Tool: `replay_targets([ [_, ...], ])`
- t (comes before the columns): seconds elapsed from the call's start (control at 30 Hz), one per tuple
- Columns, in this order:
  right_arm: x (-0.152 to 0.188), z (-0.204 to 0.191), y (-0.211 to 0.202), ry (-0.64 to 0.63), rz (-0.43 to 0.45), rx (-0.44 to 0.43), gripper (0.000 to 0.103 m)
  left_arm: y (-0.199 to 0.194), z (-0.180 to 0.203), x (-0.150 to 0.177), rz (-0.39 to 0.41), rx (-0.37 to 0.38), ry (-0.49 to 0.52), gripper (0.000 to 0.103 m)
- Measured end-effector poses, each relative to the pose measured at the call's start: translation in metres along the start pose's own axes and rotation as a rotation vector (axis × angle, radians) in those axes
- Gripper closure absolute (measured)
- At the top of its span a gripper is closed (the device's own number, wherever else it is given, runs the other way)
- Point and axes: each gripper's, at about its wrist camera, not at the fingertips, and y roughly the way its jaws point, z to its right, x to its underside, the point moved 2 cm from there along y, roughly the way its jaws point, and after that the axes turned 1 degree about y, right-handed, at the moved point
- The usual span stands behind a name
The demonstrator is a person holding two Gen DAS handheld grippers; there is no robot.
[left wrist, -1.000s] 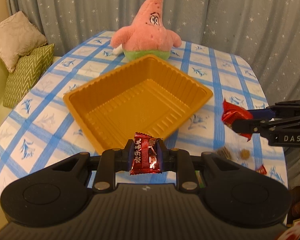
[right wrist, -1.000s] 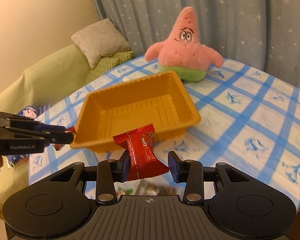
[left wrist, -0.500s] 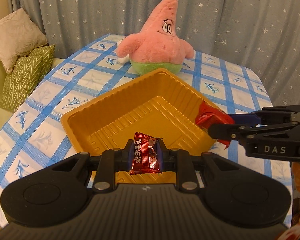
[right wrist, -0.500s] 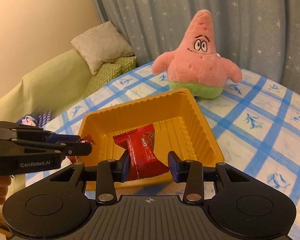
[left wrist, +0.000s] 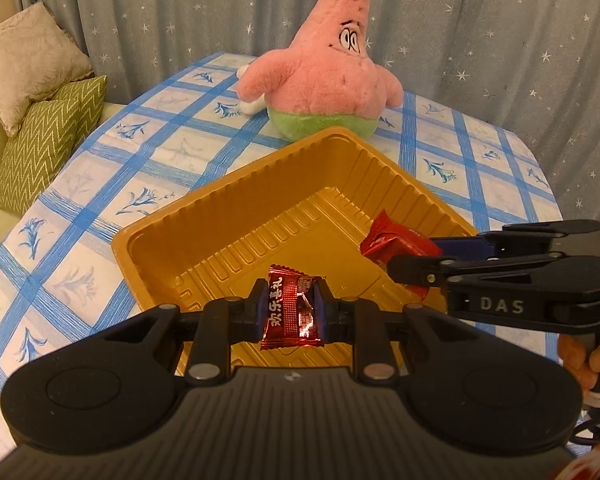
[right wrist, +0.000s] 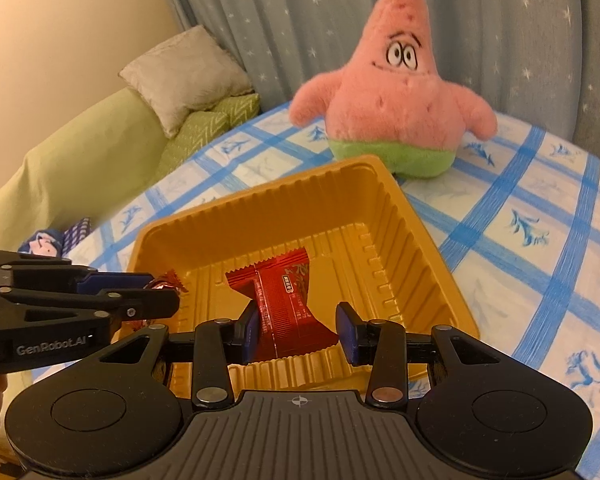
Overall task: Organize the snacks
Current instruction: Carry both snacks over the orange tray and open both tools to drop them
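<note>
Both grippers have been carried over the gold tray (left wrist: pixel 204 216), the left gripper (left wrist: pixel 291 307) clamped on a dark red candy (left wrist: pixel 290 308) at lower centre, the right gripper (right wrist: pixel 298 326) seemingly pinching a red wafer packet (right wrist: pixel 284 300), so each should be lowered before release.

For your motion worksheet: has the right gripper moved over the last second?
Yes. The right gripper, previously beside the orange tray over the tablecloth, now holds its red snack over the tray's inside.
</note>
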Motion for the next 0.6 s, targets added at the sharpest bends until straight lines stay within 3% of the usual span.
replay_targets([
  [0.43, 0.0, 0.008, 0.025, 0.053, -0.009, 0.019, 0.062, 0.016, -0.006, 0.001, -0.031, 0.009, -0.007, 0.081],
  [0.6, -0.001, 0.01, 0.024, 0.075, 0.016, 0.031, 0.043, 0.018, -0.008, 0.003, -0.039, 0.013, -0.012, 0.081],
])
